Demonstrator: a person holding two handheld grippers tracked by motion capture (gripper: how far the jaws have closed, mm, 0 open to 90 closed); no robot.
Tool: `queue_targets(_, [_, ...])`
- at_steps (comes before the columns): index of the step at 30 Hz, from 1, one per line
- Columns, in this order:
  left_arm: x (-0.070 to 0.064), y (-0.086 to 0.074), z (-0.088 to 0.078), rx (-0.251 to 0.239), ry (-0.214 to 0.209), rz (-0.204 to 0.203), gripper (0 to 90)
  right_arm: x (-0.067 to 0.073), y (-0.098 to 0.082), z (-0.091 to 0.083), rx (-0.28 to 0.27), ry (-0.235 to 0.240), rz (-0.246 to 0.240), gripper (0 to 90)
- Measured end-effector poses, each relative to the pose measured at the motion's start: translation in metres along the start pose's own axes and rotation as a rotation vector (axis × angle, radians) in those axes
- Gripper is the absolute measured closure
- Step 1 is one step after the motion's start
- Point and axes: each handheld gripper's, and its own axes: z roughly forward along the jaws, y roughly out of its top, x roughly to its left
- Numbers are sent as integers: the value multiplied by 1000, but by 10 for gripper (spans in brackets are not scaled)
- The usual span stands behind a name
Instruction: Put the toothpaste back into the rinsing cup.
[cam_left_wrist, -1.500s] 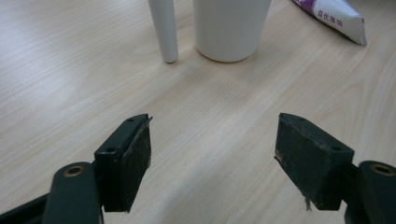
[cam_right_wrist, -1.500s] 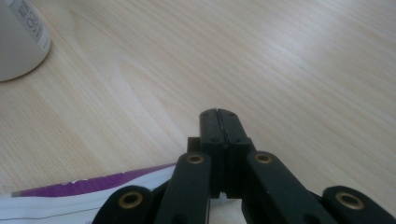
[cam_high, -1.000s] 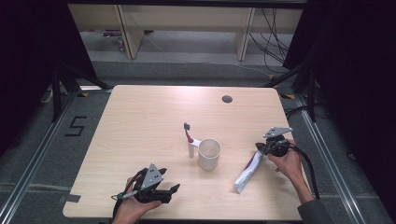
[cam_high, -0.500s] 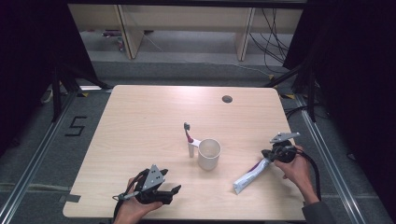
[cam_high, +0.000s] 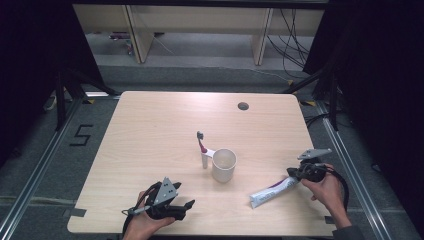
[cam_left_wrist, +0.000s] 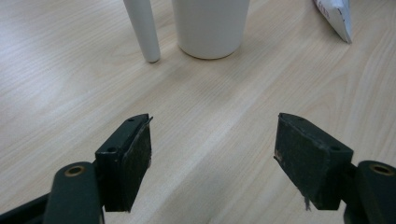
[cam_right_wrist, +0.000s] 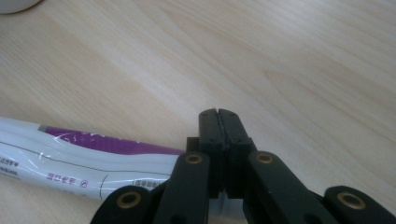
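Note:
A white cup (cam_high: 223, 164) (cam_left_wrist: 210, 28) stands mid-table. A toothbrush (cam_high: 202, 147) stands on end just left of it, its white handle (cam_left_wrist: 142, 30) resting on the wood. A white and purple toothpaste tube (cam_high: 272, 192) (cam_right_wrist: 70, 158) (cam_left_wrist: 334, 16) lies flat to the cup's right. My right gripper (cam_high: 296, 176) (cam_right_wrist: 218, 114) sits at the tube's far end, its jaws shut flush with nothing visible between the tips; the tube's end runs under its left side. My left gripper (cam_high: 187, 206) (cam_left_wrist: 212, 154) rests near the front edge, open and empty, facing the cup.
The light wooden table (cam_high: 150, 130) has a dark round hole (cam_high: 243, 106) at its far right. Black frame rails run along both sides, and a "5" mark (cam_high: 81, 135) is on the floor at left. Wooden shelf legs stand beyond the far edge.
My right hand and gripper have slid right and toward the near edge, uncovering more of the tube. The tube's near end stayed put. The left gripper has not moved.

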Motion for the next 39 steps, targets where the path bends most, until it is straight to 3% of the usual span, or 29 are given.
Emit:
queue_targets(3, [-3,0,2,-31,-15,-32,269,2,-6,-2,-16,3,13,891])
queue_targets(4, [-3,0,2,-31,-19,-31,269,4,-7,-6,25,17,35,890])
queue_targets(5, [-3,0,2,-27,-21,-31,269,4,-10,-4,-15,5,34,889])
queue_targets(6, [-3,0,2,-24,-17,-33,269,5,-11,-9,28,18,36,889])
queue_targets(7, [-3,-1,1,-22,-14,-26,269,6,-14,-7,-4,15,36,887])
queue_targets(9, [-3,0,2,-19,-17,-24,270,8,-17,-11,9,19,31,885])
queue_targets(10, [-2,0,2,-16,-17,-22,269,10,-18,-14,34,32,55,884])
queue_targets(11, [-3,0,2,-15,-17,-21,269,10,-22,-11,-4,25,36,883])
queue_targets(12, [-1,0,1,5,-11,8,270,13,-23,-14,19,34,59,883])
queue_targets(13, [-3,0,1,-10,-15,-8,269,13,-24,-15,4,35,46,883])
queue_targets(14, [-3,0,2,-17,-20,-8,269,14,-25,-18,29,35,53,884])
queue_targets(15, [-1,0,1,6,-11,6,270,16,-27,-17,4,25,40,883])
queue_targets(16, [-1,0,1,9,-11,8,269,18,-27,-21,38,36,57,883])
queue_targets(17, [-4,-1,3,-26,-13,-22,269,21,-30,-19,12,29,67,883])
queue_targets(18, [-4,-1,2,-17,-20,-19,270,23,-31,-22,43,39,67,883])
queue_targets(19, [-5,0,2,-18,-20,-20,270,22,-32,-22,33,40,42,883])
queue_targets(20, [-4,0,3,-26,-20,-21,270,25,-34,-22,19,41,61,883])
queue_targets(21, [-2,0,2,5,-19,1,269,26,-35,-23,37,39,53,883])
queue_targets(23, [-5,-1,2,-19,-16,-18,269,30,-38,-25,45,50,75,883])
queue_targets(24, [-5,-1,3,-19,-17,-17,270,30,-40,-25,25,52,67,882])
queue_targets(25, [-5,0,3,-16,-15,-10,269,29,-41,-27,43,50,46,881])
queue_targets(26, [-5,0,4,-24,-18,-24,269,32,-43,-27,33,51,66,881])
queue_targets(29, [-5,-1,2,-5,-14,1,269,37,-45,-30,36,58,82,872])
queue_targets(30, [-5,0,2,-10,-18,-3,270,35,-45,-33,56,52,33,867])
queue_targets(31, [-3,0,2,4,-14,12,269,39,-45,-35,71,59,73,858])
queue_targets(35, [-4,0,1,-2,-27,-1,270,44,-42,-41,49,47,17,810])
queue_targets(36, [-4,0,3,-17,-28,-20,269,45,-41,-42,19,42,-20,789])
queue_targets(37, [-2,1,2,1,-20,-7,269,46,-38,-44,20,49,-58,763])
queue_targets(39, [-3,-1,3,-13,-21,-14,269,52,-34,-47,12,55,-103,713])
